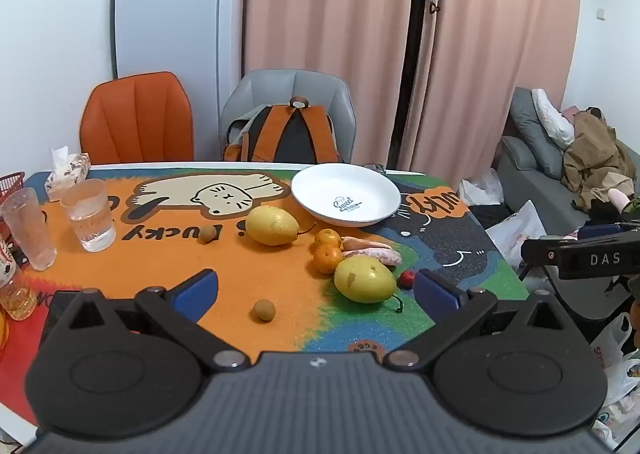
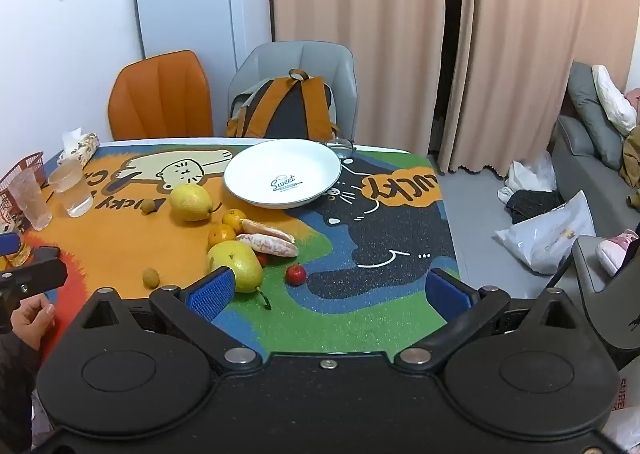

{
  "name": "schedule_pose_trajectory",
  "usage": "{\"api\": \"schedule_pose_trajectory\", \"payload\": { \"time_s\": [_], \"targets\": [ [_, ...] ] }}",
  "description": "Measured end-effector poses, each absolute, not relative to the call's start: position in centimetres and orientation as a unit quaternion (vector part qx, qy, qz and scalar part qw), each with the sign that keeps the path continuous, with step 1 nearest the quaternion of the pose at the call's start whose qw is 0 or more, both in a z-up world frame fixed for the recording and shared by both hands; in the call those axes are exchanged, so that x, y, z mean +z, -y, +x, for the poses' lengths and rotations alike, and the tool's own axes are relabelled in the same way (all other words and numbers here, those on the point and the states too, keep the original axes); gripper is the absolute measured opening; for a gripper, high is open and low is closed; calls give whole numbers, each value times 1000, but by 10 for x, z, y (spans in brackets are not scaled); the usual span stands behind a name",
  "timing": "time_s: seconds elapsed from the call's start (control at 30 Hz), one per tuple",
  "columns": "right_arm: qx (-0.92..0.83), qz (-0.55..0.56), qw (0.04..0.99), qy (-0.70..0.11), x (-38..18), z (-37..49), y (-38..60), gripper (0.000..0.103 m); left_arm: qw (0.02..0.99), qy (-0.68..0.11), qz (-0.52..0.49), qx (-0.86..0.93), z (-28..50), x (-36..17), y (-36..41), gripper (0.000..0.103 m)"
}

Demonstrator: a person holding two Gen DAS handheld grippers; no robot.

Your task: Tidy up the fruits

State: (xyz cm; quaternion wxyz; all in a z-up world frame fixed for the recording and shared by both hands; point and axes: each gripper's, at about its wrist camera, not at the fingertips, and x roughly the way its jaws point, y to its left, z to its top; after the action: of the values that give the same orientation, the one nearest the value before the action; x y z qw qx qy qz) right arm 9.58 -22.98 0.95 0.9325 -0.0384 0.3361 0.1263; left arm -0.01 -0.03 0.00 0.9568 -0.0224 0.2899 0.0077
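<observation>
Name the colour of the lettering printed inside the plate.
Dark blue, on the white plate; clearest in the right wrist view.

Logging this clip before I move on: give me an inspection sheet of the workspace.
Surface: table under a cartoon cat mat.
Job's things: white plate holds nothing; two pears, two tangerines, peeled citrus segments, a small red fruit and two small brown fruits lie on the mat.
Clutter: two glasses, tissue pack, red basket.
Grippers: left tongs and right tongs open, nothing between them.
Cables: nothing seen.
Surroundings: orange chair, grey chair with backpack, fridge, curtains, sofa, bags on floor.
</observation>
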Motion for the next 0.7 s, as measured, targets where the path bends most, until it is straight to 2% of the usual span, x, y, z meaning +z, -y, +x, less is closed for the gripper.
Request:
{"api": "schedule_pose_trajectory", "payload": {
  "time_s": [0.7],
  "targets": [
    [111, -25, 930, -350, 4, 100, 235, 103, 956, -290, -38, 24, 2, -2, -5, 103]
  ]
}}
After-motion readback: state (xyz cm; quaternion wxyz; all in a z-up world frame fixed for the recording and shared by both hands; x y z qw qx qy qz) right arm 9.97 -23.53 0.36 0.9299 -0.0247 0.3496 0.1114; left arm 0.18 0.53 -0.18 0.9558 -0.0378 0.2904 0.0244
